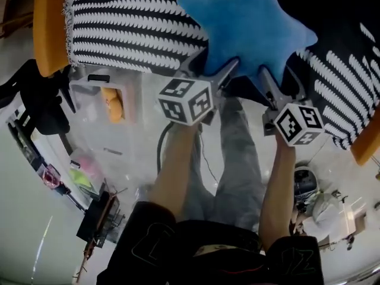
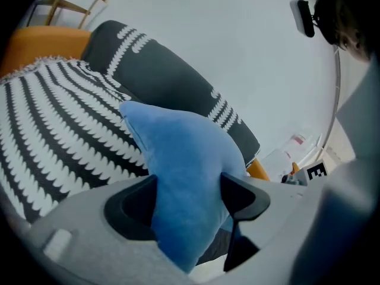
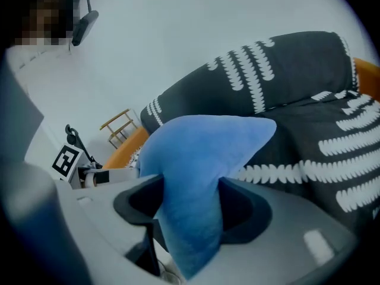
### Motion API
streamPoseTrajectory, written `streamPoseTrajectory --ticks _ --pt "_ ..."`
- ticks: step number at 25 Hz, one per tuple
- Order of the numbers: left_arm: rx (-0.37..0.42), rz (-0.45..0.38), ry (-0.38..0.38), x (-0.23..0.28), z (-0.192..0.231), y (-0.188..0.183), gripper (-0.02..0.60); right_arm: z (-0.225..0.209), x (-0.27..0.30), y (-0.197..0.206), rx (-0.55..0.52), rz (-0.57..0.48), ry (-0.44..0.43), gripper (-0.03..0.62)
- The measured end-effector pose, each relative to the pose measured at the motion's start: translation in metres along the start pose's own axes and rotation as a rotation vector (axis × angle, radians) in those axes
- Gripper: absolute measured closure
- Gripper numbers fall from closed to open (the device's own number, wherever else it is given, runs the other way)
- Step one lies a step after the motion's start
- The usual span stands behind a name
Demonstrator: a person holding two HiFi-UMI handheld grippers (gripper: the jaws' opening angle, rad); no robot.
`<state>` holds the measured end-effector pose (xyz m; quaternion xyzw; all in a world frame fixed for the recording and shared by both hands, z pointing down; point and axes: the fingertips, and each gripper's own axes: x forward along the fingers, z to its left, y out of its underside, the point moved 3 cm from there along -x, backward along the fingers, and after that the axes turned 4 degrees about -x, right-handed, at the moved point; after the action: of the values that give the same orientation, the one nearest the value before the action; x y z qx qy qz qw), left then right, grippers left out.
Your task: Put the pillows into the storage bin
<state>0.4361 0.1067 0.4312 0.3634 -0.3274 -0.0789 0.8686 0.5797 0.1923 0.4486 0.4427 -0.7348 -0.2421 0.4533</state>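
Note:
A blue star-shaped pillow (image 1: 252,25) hangs in front of an orange sofa (image 1: 47,28), held by two of its lower points. My left gripper (image 1: 217,70) is shut on one point, whose blue plush (image 2: 190,177) fills the gap between the jaws. My right gripper (image 1: 276,79) is shut on the neighbouring point (image 3: 196,183) in the same way. Black-and-white patterned pillows (image 1: 130,22) lie on the sofa behind the star. A dark one with white bands (image 3: 267,70) leans against the wall.
Below the sofa, at the left of the head view, stands what looks like a clear plastic container (image 1: 119,147) with an orange thing (image 1: 111,103) in it. Clutter lies on the floor at the lower left (image 1: 89,212) and lower right (image 1: 323,209). My legs (image 1: 237,159) are underneath.

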Motion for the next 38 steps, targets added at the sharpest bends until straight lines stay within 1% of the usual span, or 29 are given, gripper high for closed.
streamPoseTrajectory --ticks 4,7,9,18,22,28,32,35,38 --pt "-0.065 -0.080 -0.062 -0.029 0.031 0.003 0.233 0.030 0.025 0.003 -0.081 0.052 -0.071 0.306" --pt "-0.107 -0.126 -0.097 -0.034 0.022 0.004 0.233 0.030 0.021 -0.009 -0.131 0.086 -0.112 0.306" --pt "-0.132 -0.154 -0.118 -0.044 0.023 0.005 0.235 0.038 0.022 -0.011 -0.159 0.103 -0.134 0.306" --pt "-0.271 -0.301 -0.237 -0.143 0.105 0.018 0.238 0.151 0.075 0.017 -0.314 0.211 -0.272 0.306" --pt "-0.362 -0.378 -0.287 -0.207 0.150 0.041 0.238 0.222 0.096 0.047 -0.405 0.278 -0.338 0.306" --pt "-0.490 -0.494 -0.375 -0.277 0.196 0.083 0.239 0.300 0.119 0.092 -0.534 0.376 -0.448 0.306" --pt "-0.568 -0.556 -0.434 -0.333 0.232 0.114 0.239 0.361 0.134 0.132 -0.604 0.448 -0.515 0.306" --pt "-0.627 -0.608 -0.472 -0.365 0.257 0.136 0.239 0.400 0.146 0.157 -0.663 0.503 -0.568 0.306" --pt "-0.715 -0.669 -0.545 -0.404 0.277 0.169 0.239 0.445 0.156 0.194 -0.739 0.582 -0.647 0.306"
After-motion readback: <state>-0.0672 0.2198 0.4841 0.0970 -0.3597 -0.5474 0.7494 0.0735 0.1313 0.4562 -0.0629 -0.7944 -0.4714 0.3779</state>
